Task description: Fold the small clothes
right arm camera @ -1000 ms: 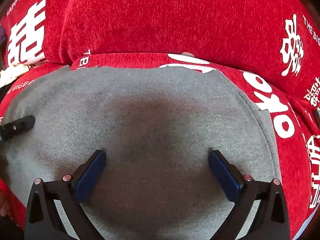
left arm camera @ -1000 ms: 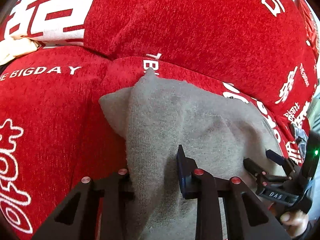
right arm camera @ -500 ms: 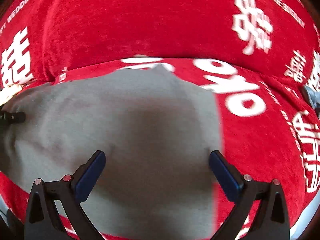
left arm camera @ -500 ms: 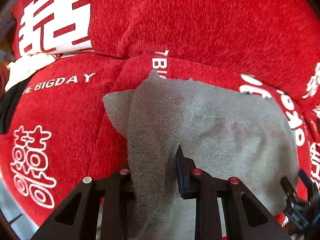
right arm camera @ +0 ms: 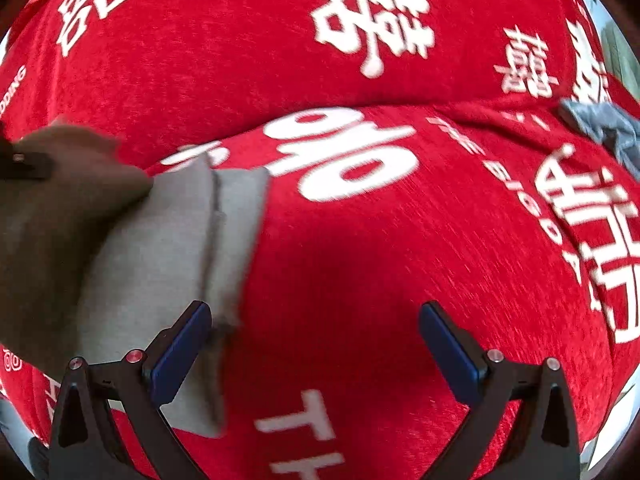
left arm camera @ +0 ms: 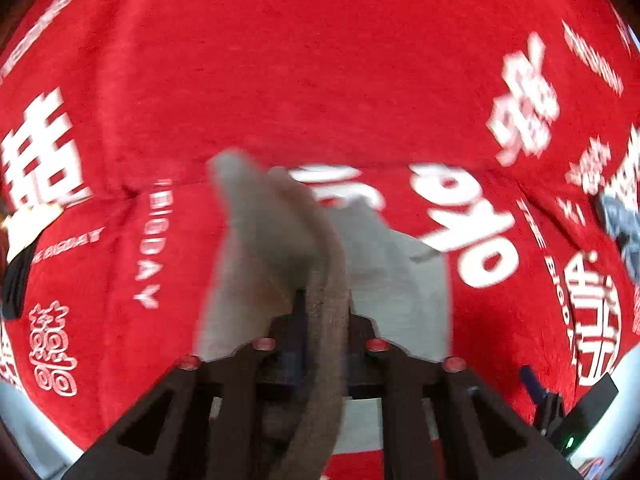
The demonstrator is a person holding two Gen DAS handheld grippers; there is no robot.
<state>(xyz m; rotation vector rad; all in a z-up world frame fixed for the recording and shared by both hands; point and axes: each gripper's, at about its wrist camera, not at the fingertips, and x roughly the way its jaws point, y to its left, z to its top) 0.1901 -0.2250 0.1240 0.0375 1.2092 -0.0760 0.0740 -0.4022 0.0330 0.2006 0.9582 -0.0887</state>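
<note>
**2 wrist views, both steep and close over the red cover**

The left wrist camera looks forward and steeply down along its left gripper (left arm camera: 324, 320), very near the grey garment (left arm camera: 264, 248) bunched before the lens. The right wrist camera looks down past its right gripper (right arm camera: 316, 320), close above the red printed cover (right arm camera: 360, 248). Both views share that garment's edge, the large white lettering (right arm camera: 340, 152) and a blue-grey cloth (right arm camera: 604, 128) at far right.

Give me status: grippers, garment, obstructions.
Left gripper shut on the grey garment, its edge lifted off the red cover. Right gripper open, empty, beside the fold. Blue-grey cloth lies far right, clear.
</note>
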